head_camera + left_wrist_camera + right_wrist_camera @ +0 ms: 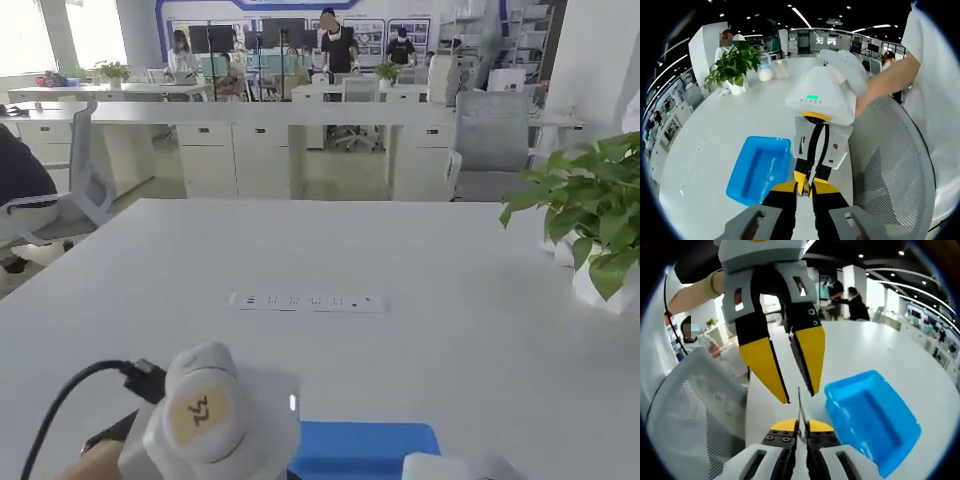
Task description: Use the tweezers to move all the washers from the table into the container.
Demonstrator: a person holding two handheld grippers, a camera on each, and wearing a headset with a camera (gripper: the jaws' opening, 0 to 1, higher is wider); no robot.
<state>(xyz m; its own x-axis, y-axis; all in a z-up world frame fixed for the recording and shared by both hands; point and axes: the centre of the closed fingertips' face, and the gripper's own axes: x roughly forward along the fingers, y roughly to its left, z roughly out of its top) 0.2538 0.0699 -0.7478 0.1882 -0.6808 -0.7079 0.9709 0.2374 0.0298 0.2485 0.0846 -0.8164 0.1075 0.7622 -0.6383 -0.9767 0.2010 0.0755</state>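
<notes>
My right gripper [800,429] is shut on thin metal tweezers [799,405], whose tip points up between the yellow jaws of my left gripper [799,396]. Those jaws stand open around the tip without closing on it. In the left gripper view, my left gripper [805,190] faces the right gripper [805,178] tip to tip. A blue container [870,420] lies on the white table just beside both grippers; it is also visible as the blue container [760,167] and the blue container [365,450]. A gripper's white housing [205,415] sits at the near table edge.
A potted plant [590,210] stands at the table's right side. A white power strip [308,301] lies mid-table. A grey mesh chair [895,175] is close behind the grippers. Desks, chairs and people fill the room beyond the table [400,250].
</notes>
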